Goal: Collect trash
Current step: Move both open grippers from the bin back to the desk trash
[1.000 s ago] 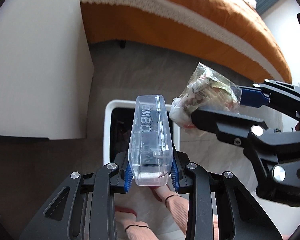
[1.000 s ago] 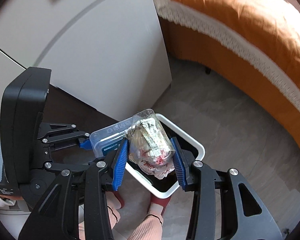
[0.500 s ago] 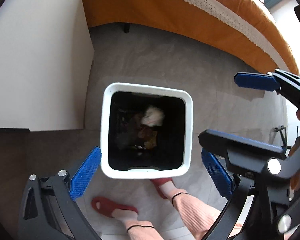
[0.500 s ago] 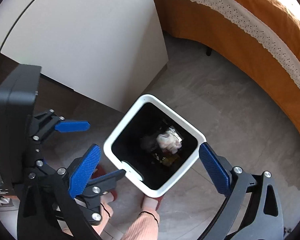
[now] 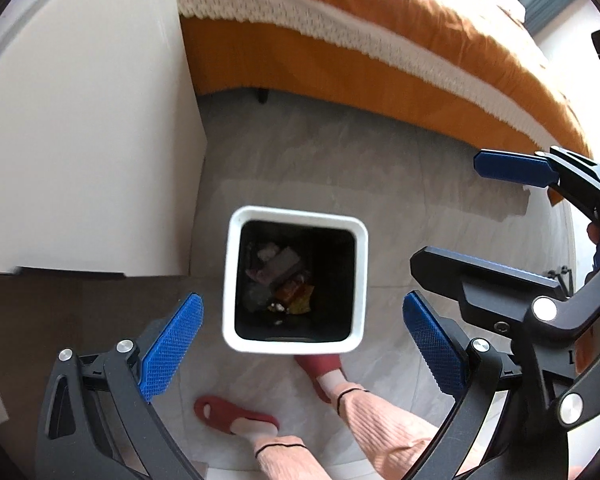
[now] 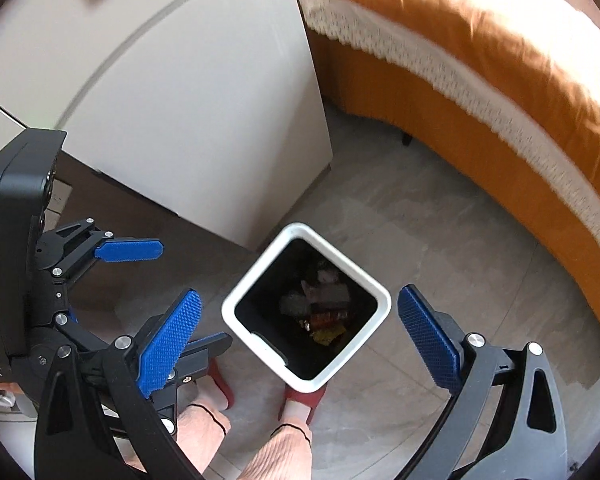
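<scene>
You are holding both tools over the bin [image 5: 296,280], and both are now empty. A second ago your left hand-held gripper [image 5: 300,348] was clamping a clear plastic box and your right hand-held gripper [image 6: 300,336] was clamping a crumpled clear wrapper; the jaws of each have just been opening, and nothing is sitting between them now. The blue pads [image 5: 172,344] are standing wide apart on both tools.

Both pieces are now lying inside the bin. Among the trash [image 5: 278,280] at the bottom you are seeing a pale, boxy shape and a whitish crumple beside orange and yellow scraps; the dark interior is making finer sorting impossible. That drop is looking complete, so this pair of items is reading as collected.

The bin is standing on the floor [image 5: 340,168], well below both tools, framed between the spread jaws in each wrist view. It is sitting near the corner of the white cabinet [image 5: 80,140], with the orange-covered bed [image 5: 380,40] beyond, well apart. Your feet in red slippers [image 5: 236,414] are planted at the bin's near edge, one toe touching or just under its rim.

No further loose trash is showing on the visible floor, so you are likely needing to look elsewhere for the next item.
</scene>
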`<state>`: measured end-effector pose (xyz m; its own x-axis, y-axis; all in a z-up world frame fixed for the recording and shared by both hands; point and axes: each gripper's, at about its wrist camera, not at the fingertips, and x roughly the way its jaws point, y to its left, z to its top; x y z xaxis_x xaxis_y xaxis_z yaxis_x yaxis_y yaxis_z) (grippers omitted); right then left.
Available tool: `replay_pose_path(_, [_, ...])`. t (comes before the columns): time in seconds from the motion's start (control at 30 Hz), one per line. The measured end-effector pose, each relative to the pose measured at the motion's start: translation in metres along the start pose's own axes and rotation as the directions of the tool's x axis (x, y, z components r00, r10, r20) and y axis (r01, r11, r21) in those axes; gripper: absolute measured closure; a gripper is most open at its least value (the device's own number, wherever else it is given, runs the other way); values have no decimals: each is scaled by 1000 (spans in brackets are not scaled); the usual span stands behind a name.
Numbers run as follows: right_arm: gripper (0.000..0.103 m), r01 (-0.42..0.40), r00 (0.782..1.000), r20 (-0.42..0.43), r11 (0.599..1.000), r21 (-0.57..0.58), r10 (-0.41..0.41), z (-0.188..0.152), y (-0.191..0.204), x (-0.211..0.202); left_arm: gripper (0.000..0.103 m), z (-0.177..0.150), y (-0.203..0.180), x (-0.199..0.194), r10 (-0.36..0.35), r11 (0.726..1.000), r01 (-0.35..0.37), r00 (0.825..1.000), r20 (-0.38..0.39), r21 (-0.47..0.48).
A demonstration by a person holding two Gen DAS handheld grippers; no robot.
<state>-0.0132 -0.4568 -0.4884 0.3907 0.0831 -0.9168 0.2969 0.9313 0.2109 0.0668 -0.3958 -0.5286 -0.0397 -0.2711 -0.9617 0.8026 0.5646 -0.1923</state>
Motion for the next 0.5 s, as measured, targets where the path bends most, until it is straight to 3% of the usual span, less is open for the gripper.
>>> replay_pose_path(0.27, [5, 8, 990, 140, 998, -64, 1, 28, 32, -94, 5, 8, -15, -88, 29, 999, -27, 993, 112, -18])
replay_pose_path(0.5, [5, -4, 960, 278, 991, -137, 42, 52, 65, -174, 5, 5, -21, -181, 65, 998, -57, 969, 240, -40])
